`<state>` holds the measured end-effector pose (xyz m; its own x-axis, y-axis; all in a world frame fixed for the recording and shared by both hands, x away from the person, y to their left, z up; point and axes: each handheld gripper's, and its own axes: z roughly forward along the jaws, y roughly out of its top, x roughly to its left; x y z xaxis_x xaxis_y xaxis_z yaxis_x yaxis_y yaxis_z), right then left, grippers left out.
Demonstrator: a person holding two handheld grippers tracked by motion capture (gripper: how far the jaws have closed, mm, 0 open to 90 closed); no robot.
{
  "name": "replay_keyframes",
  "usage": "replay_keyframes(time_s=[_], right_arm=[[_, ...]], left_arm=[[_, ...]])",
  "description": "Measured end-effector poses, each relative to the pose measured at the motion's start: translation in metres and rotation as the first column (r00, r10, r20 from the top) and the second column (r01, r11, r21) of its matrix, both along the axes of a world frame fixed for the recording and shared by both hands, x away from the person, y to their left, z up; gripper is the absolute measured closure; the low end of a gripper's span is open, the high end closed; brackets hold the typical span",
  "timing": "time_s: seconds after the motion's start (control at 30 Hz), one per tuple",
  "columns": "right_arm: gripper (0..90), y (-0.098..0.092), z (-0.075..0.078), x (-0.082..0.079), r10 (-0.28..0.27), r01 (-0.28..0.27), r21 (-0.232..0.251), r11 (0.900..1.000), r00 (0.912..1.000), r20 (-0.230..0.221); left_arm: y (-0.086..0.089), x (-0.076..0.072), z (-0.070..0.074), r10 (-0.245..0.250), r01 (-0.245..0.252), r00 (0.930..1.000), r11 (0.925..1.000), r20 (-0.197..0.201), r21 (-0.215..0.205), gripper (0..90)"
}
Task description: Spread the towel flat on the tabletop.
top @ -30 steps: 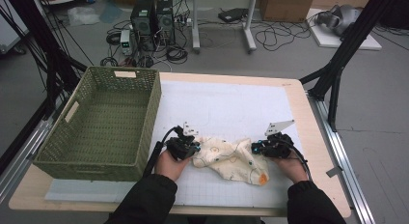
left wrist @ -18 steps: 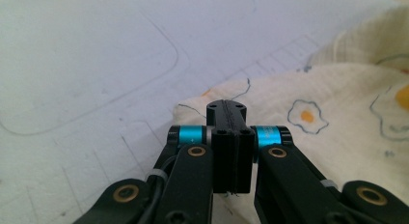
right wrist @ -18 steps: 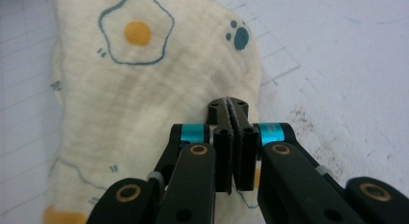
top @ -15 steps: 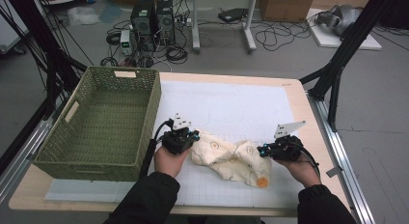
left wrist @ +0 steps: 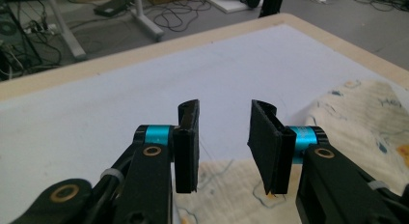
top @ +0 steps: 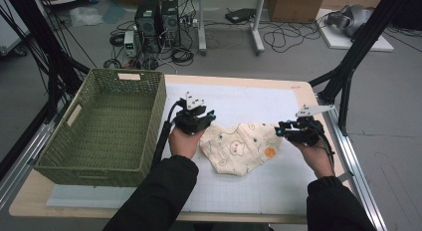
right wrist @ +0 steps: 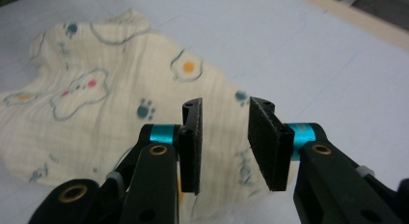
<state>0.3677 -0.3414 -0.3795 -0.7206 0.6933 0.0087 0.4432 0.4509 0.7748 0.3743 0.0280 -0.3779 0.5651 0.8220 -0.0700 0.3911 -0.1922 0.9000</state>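
Your left gripper sits at the upper left corner of the cream printed cloth, its jaws parted with nothing between them — in the left gripper view the cloth's edge lies just below the tips. Your right gripper is at the cloth's right edge, jaws likewise apart and empty; its own view looks across the cloth, spread flat with egg and paw prints. The cloth lies on the white mat of the bench — right of the green woven basket.
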Motion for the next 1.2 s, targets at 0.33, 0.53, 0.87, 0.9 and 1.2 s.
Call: replay_keyframes(time_s=[0.33, 0.53, 0.87, 0.9, 1.2], right_arm=[[59.6, 0.002, -0.032, -0.021, 0.070, -0.071, -0.026, 0.997, 0.9971, -0.030], [57.9, -0.001, -0.040, -0.028, 0.094, -0.094, -0.020, 0.995, 0.9951, -0.032], [57.7, -0.001, -0.045, -0.028, 0.105, -0.106, -0.024, 0.994, 0.9940, -0.029], [57.8, 0.000, -0.046, -0.028, 0.109, -0.110, -0.028, 0.994, 0.9936, -0.028], [60.1, 0.009, -0.056, -0.020, 0.122, -0.127, -0.078, 0.989, 0.9905, -0.064]], left_arm=[[0.002, -0.027, -0.028, -0.085, 0.086, 0.9947, 0.9961, -0.058, 0.018, 63.6], [0.005, -0.041, -0.031, -0.126, 0.127, 0.9900, 0.9919, -0.064, 0.010, 62.4], [0.006, -0.066, -0.032, -0.180, 0.181, 0.9818, 0.9835, -0.062, 0.009, 60.1], [0.004, -0.068, -0.033, -0.188, 0.189, 0.9799, 0.9820, -0.066, 0.003, 59.6], [-0.007, -0.071, -0.060, -0.233, 0.247, 0.9534, 0.9674, -0.192, 0.054, 61.2]])
